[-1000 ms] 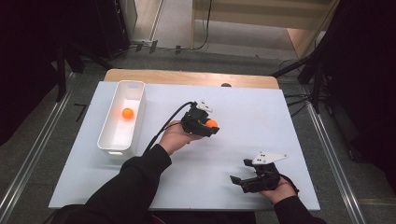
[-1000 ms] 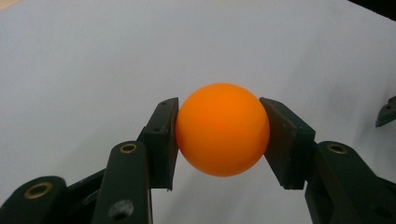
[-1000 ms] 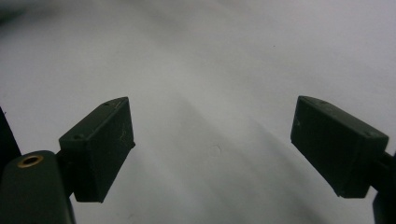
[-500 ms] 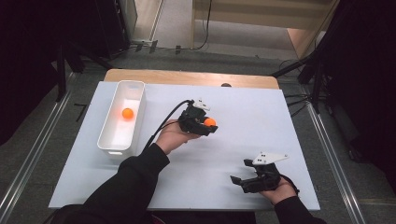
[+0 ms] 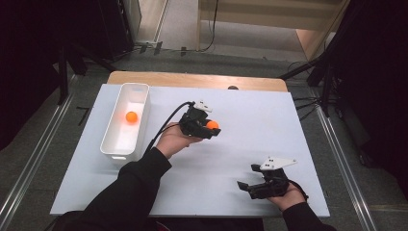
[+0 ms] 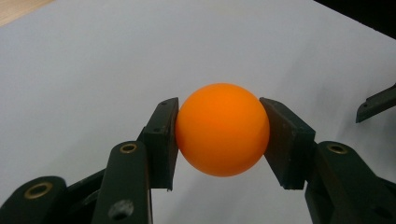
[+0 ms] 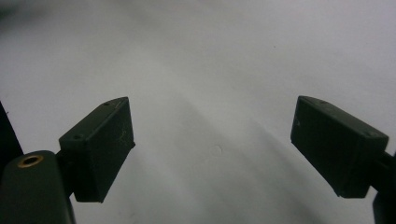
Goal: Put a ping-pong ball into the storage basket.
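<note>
An orange ball [image 5: 212,125] is held in my left gripper [image 5: 210,129] above the middle of the white table. In the left gripper view both black pads press the ball [image 6: 222,129] from its two sides, and my left gripper [image 6: 219,140] is shut on it. A second orange ball [image 5: 131,117] lies inside the white bin [image 5: 111,147] at the left. My right gripper [image 5: 244,186] rests low near the table's front right, jaws pointing left. In the right gripper view my right gripper [image 7: 210,149] stands wide open over bare white surface with nothing between its pads.
The white board [image 5: 250,144] covers a wooden table whose far edge [image 5: 192,79] shows as a tan strip. A black cable [image 5: 163,130] trails from the left gripper toward the bin. Dark stands and floor rails surround the table.
My left gripper with the orange ball has drifted slightly left, toward the bin. The right gripper has stayed in place.
</note>
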The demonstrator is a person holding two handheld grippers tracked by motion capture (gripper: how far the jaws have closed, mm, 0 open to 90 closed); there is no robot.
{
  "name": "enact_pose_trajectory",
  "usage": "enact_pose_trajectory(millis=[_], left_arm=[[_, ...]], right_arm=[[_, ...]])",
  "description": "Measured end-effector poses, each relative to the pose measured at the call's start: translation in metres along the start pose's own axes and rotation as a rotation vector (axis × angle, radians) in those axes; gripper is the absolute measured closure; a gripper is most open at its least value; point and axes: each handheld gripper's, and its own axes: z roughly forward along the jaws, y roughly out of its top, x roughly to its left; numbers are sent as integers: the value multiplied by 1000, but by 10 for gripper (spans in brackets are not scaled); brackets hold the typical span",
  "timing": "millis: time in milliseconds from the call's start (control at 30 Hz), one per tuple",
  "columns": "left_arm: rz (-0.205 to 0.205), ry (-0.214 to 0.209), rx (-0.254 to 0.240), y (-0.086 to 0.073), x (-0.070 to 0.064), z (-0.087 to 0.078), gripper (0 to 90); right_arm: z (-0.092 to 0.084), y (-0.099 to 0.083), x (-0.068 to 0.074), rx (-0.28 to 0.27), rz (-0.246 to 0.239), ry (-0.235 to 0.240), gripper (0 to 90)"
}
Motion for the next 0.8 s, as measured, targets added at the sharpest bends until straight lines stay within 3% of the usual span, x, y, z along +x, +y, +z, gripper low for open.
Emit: enact_pose_trajectory(millis=[333,800], left_arm=[[-10,18,26,1,2,-12,506],[6,22,15,3,5,-22,506]], right_arm=[[0,0,0,-3,-5,-2,118],[0,1,1,-2,-3,1,118]])
